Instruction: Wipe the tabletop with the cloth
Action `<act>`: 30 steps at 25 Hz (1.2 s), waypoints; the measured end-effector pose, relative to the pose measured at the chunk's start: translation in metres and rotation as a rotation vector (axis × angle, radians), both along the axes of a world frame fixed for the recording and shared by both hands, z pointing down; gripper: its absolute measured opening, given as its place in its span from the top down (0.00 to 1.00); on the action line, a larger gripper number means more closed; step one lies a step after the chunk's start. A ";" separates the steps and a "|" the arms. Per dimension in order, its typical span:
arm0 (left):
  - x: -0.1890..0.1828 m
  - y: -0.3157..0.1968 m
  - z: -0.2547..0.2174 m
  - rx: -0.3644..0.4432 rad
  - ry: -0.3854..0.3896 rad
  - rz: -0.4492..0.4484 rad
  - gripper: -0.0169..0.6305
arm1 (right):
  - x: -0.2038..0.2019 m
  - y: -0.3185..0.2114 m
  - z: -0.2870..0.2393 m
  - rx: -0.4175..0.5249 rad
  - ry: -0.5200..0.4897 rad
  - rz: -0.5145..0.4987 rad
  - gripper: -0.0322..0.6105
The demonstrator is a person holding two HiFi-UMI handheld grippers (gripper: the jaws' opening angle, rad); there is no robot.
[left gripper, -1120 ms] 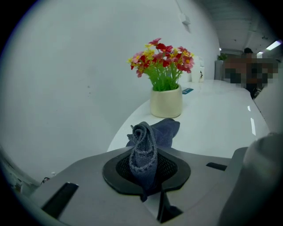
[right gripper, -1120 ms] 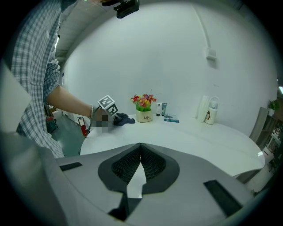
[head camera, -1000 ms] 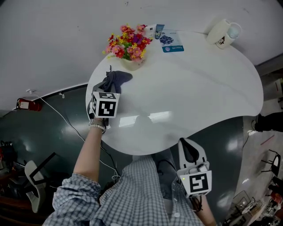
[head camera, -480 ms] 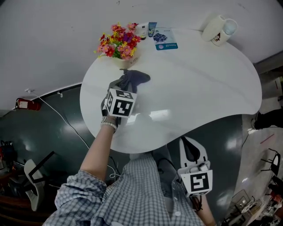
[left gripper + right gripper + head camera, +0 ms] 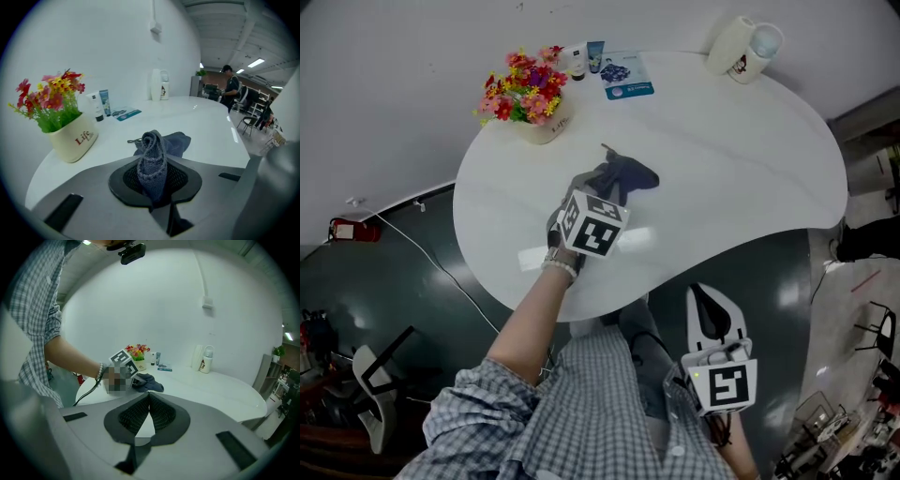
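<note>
A dark grey cloth [image 5: 628, 176] lies bunched on the white round tabletop [image 5: 741, 159], left of its middle. My left gripper [image 5: 607, 194] is shut on the cloth's near end and presses it to the table. In the left gripper view a fold of the cloth [image 5: 153, 161] stands pinched between the jaws, the rest trailing ahead. My right gripper [image 5: 707, 305] hangs off the table's front edge beside the person's torso, shut and holding nothing. In the right gripper view its pads [image 5: 161, 413] meet at the tips, and the cloth [image 5: 149, 383] and the left hand show beyond.
A pot of red and yellow flowers [image 5: 528, 98] stands at the table's back left. Two small tubes [image 5: 586, 56] and a blue leaflet [image 5: 623, 77] lie behind. A white jug with a bottle [image 5: 742, 45] sits at the back right. Chairs and a person [image 5: 232, 89] stand far off.
My left gripper has dragged the cloth from beside the flower pot rightward and nearer, toward the table's middle. The right gripper has stayed in place.
</note>
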State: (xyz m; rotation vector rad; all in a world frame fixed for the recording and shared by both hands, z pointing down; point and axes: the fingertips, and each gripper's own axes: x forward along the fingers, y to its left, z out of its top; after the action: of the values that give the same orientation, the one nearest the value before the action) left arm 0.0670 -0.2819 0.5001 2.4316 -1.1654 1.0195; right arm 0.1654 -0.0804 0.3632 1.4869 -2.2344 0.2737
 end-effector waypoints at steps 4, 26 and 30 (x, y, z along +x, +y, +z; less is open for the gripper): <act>0.043 0.025 0.002 -0.023 0.019 0.125 0.89 | 0.009 0.002 -0.002 0.003 -0.001 0.030 0.94; 0.125 0.192 -0.001 -0.207 0.157 0.693 0.89 | 0.031 0.000 -0.021 0.043 0.011 0.079 0.94; 0.109 0.190 -0.019 -0.175 0.183 0.677 0.89 | 0.029 -0.005 -0.025 0.046 0.011 0.067 0.94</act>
State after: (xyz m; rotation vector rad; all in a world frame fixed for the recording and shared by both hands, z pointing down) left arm 0.1763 -0.0919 0.4809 2.7462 -0.1662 0.9690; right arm 0.1941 -0.0858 0.3384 1.5856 -2.1983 0.2361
